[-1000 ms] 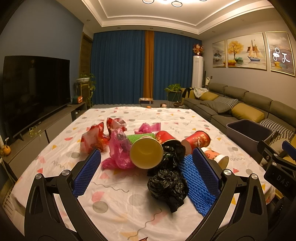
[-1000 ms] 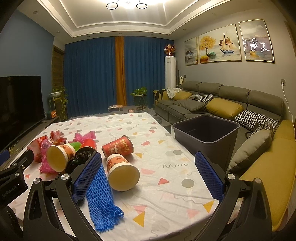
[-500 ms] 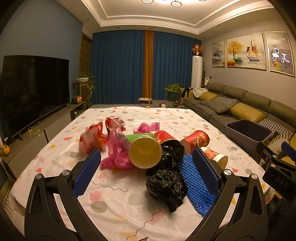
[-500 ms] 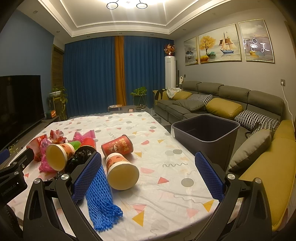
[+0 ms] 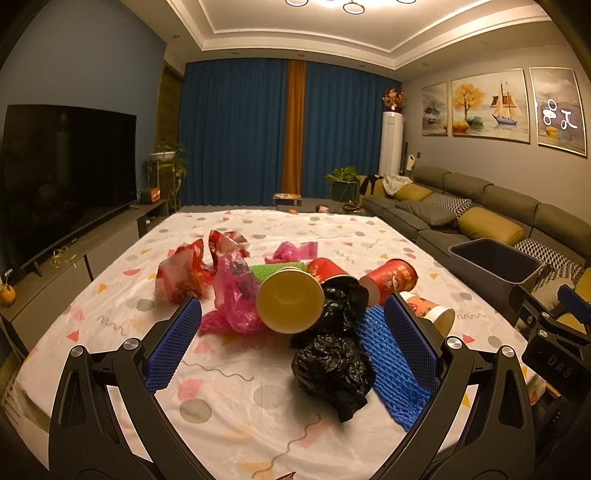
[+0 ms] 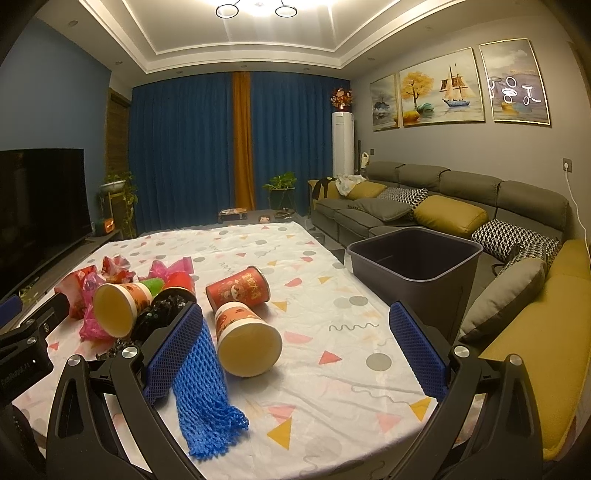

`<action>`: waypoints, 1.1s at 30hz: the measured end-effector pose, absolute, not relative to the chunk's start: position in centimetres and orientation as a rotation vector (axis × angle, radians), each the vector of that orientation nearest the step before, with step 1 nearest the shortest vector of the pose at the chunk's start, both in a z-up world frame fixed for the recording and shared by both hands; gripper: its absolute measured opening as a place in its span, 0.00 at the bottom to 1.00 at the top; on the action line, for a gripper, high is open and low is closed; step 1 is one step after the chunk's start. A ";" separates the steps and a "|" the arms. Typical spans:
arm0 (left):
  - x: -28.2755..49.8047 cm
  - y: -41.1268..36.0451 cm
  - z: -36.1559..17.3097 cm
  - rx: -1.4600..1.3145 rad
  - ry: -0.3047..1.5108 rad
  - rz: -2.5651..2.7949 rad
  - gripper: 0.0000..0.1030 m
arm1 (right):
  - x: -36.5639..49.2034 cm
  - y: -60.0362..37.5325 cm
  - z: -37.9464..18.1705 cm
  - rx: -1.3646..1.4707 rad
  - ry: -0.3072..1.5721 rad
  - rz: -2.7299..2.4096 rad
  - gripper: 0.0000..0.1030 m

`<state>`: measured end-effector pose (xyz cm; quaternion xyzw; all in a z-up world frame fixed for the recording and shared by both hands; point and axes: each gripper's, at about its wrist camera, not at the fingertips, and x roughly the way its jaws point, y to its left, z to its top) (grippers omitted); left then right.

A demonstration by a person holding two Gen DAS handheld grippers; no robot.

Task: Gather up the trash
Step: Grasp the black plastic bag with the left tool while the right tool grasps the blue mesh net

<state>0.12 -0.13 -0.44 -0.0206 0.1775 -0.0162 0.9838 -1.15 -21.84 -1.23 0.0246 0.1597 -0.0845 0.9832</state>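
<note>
A lamplit living room, blue curtains (image 5: 236, 133) drawn: litter sprawls across a counter (image 6: 314, 258) under a confetti-print cloth. Paper cups (image 5: 290, 304) lie tipped among a crumpled black bag (image 5: 334, 369), pink plastic (image 5: 236, 291) and blue foam netting (image 6: 201, 387). Both the left gripper (image 5: 291, 341) and right gripper (image 6: 295, 341) hover with fingers spread, holding nothing. A seemingly empty grey bin (image 6: 415, 258) stands right of the counter, near the sofa (image 6: 436, 199).

Warm ceiling lights (image 6: 255, 9) glare overhead; sharp frames, fisheye-bent edges.
</note>
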 end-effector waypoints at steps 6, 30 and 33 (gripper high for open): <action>0.1 1.0 -1.1 -0.054 0.348 -0.028 0.95 | -0.7 -21.2 -2.1 0.037 0.325 -0.137 0.95; 1.0 3.6 -4.3 -0.092 0.359 -0.024 0.92 | 3.5 -17.1 -11.8 0.040 0.603 0.073 0.55; 1.2 3.5 -4.6 -0.090 0.367 -0.039 0.89 | 3.5 -16.9 -12.1 0.042 0.607 0.086 0.43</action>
